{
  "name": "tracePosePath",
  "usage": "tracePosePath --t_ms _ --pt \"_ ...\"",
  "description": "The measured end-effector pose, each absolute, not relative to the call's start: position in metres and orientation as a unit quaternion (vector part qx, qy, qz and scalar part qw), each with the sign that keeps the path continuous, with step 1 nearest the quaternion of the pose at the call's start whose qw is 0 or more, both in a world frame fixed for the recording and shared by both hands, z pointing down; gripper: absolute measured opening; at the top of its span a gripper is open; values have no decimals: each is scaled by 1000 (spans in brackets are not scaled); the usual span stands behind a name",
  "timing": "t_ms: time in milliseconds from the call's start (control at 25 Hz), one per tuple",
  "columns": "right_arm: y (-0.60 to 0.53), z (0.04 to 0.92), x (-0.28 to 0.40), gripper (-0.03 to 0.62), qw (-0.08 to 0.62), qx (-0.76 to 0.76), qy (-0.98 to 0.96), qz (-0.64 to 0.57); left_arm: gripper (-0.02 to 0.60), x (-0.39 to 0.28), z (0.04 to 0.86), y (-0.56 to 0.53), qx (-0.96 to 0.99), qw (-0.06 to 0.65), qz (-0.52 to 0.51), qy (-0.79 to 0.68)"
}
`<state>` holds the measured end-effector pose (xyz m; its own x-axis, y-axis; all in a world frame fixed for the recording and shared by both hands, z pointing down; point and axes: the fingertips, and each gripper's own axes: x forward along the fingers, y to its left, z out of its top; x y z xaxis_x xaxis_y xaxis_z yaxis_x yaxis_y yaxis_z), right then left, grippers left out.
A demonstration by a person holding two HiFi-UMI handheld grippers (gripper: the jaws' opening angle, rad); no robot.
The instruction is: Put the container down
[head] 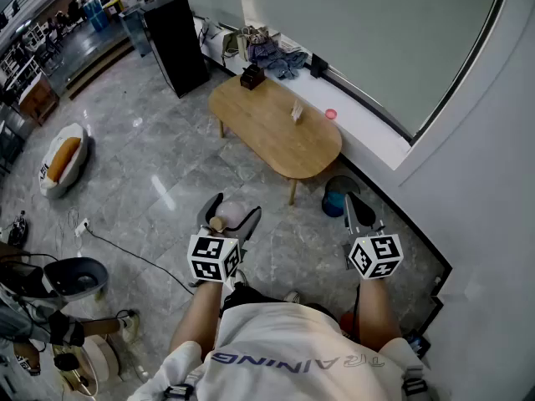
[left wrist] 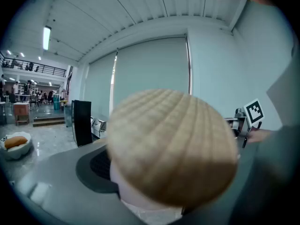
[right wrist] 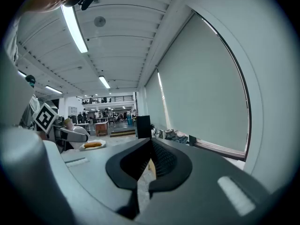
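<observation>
1. The carrying step is judged to be in hand: the container (head: 236, 217) is held up in the air over the grey floor (head: 150, 182), short of the wooden table (head: 267, 124) and well apart from it. It has not yet been set down.
2. The left hand-held gripper (head: 233, 210) is clamped on the container, with its jaws standing wide around the pale body. In the left gripper view, the ribbed tan lid (left wrist: 172, 144) fills the space between them.
3. The right hand-held gripper (head: 355, 207) is closed. In the right gripper view its dark pads (right wrist: 161, 161) are seen meeting, with nothing between them.
4. Both forearms are stretched forward from the body, side by side. The grippers are pointed ahead towards the table and tipped only slightly downward.
5. For the next move, the container would probably have to be carried forward over a bare part of the table top, clear of the dark box (head: 252, 76) and the small items near the far edge. It would then be lowered upright until its base rests, and only then released.
6. Tipping is judged to be the main risk if the jaws are opened before the base is seated.
</observation>
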<state>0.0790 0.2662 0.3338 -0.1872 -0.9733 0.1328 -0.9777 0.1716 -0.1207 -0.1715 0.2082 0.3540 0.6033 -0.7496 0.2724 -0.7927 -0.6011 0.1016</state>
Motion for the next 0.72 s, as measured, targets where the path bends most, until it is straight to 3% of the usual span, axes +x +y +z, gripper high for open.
tracePosePath --t_ms 720 --pt "262 332 47 14 -1 640 -762 101 414 -209 352 208 886 113 100 -438"
